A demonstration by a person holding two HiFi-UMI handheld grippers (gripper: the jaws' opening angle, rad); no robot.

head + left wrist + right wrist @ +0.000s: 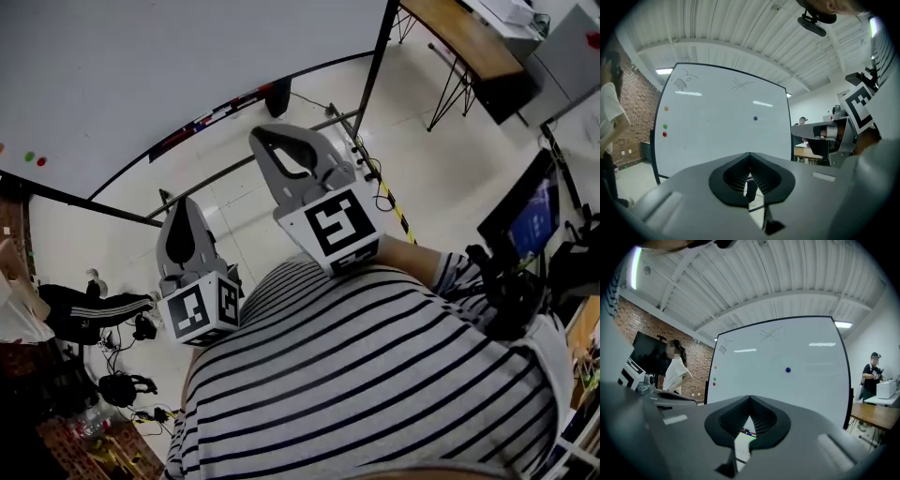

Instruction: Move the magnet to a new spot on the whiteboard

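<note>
The whiteboard [187, 56] stands ahead of me, some way off. A small blue magnet [755, 118] sticks near its middle, and the right gripper view shows the same blue magnet [788, 370]. My left gripper [183, 204] is held close to my body at the lower left, jaws shut and empty, its tip [750, 155] pointing below the board's middle. My right gripper [264, 139] is raised a little higher and to the right. It is also shut with nothing in it, and its tip [750, 399] sits below and left of the magnet. Neither gripper touches the board.
Orange [666, 108], green [665, 126] and red [664, 134] magnets sit at the board's left edge. A person in a white shirt [675, 373] stands left of the board and another person [872, 376] right of it. A wooden table [469, 37], a monitor [525, 216] and floor cables [122, 384] are nearby.
</note>
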